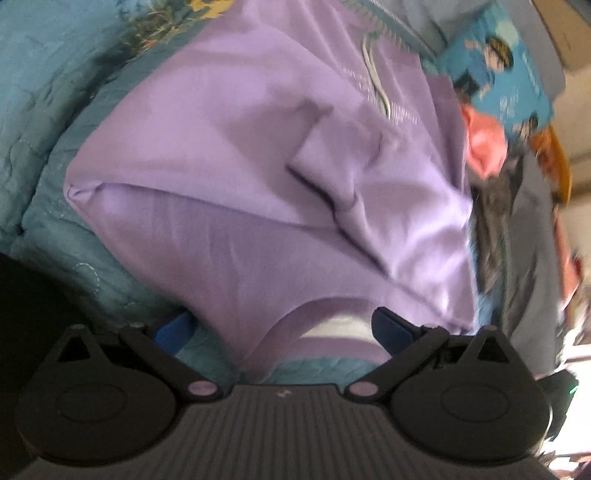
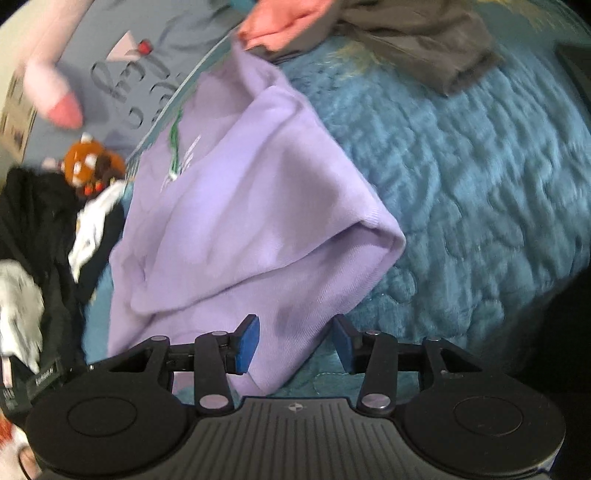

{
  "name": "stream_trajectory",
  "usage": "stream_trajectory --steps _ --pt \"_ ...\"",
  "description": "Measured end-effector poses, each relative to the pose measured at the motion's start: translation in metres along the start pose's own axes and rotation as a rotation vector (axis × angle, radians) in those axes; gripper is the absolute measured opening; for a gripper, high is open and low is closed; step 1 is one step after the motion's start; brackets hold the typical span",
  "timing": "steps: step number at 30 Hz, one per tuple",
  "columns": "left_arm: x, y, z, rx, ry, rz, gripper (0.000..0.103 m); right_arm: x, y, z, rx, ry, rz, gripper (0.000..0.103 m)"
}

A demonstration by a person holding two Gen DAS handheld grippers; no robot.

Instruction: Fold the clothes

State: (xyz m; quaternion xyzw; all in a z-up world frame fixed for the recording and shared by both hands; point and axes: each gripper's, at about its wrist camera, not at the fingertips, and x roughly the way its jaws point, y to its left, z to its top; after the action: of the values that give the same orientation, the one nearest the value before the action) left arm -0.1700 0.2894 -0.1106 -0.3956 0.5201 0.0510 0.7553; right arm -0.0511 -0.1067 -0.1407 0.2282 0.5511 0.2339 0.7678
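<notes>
The lilac knit sweatshirt (image 1: 236, 177) lies on the teal quilted bedspread (image 2: 480, 177), one flap already turned over its body, a sleeve cuff (image 2: 384, 236) out at one corner. I judge it soft, limp and fairly thick: it will sag and drag on the quilt, so hems and folded edges are the places to grip, both layers together. Pale lettering and a white drawcord (image 1: 376, 74) show near its far end. My left gripper (image 1: 280, 328) stands wide open over the near edge; my right gripper (image 2: 295, 339) is also open, fabric between its blue pads (image 2: 248, 341), unclamped. Beyond lie a coral garment (image 2: 288, 22), a grey-brown garment (image 2: 436, 40) and an orange plush toy (image 2: 92, 166).
</notes>
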Motion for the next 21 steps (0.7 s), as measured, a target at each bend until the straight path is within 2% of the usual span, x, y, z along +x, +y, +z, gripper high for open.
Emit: stream_trajectory --steps 4,5,6,7,8,10,12,13,15,21 --pt "0.003 0.010 0.003 -0.089 0.007 -0.054 0.096 0.000 -0.006 -0.001 0.056 -0.006 0.017 0.043" --pt "0.005 0.015 0.003 -0.107 0.012 -0.061 0.092 0.000 -0.007 -0.001 0.070 -0.008 0.021 0.037" --pt "0.006 0.019 0.003 -0.126 0.017 -0.068 0.082 0.000 -0.009 -0.001 0.084 -0.009 0.025 0.030" --pt "0.007 0.022 0.003 -0.140 0.017 -0.068 0.073 0.000 -0.010 -0.002 0.098 -0.011 0.029 0.011" --pt "0.008 0.024 0.001 -0.145 0.009 -0.055 0.068 0.001 -0.012 -0.002 0.114 -0.008 0.038 0.008" --pt "0.007 0.028 0.000 -0.157 -0.009 -0.037 0.042 -0.002 -0.011 -0.003 0.107 -0.025 0.049 0.007" --pt "0.003 0.031 0.000 -0.170 -0.035 -0.028 0.025 -0.005 -0.008 -0.003 0.091 -0.047 0.056 0.006" --pt "0.001 0.033 0.000 -0.176 -0.050 -0.026 0.019 -0.007 -0.006 -0.003 0.083 -0.058 0.059 0.006" --pt "-0.005 0.034 -0.001 -0.182 -0.085 -0.021 0.012 -0.011 -0.003 -0.003 0.066 -0.080 0.066 0.005" --pt "-0.042 0.004 0.000 -0.082 -0.263 0.019 0.011 -0.027 0.010 0.001 0.026 -0.138 0.101 0.005"
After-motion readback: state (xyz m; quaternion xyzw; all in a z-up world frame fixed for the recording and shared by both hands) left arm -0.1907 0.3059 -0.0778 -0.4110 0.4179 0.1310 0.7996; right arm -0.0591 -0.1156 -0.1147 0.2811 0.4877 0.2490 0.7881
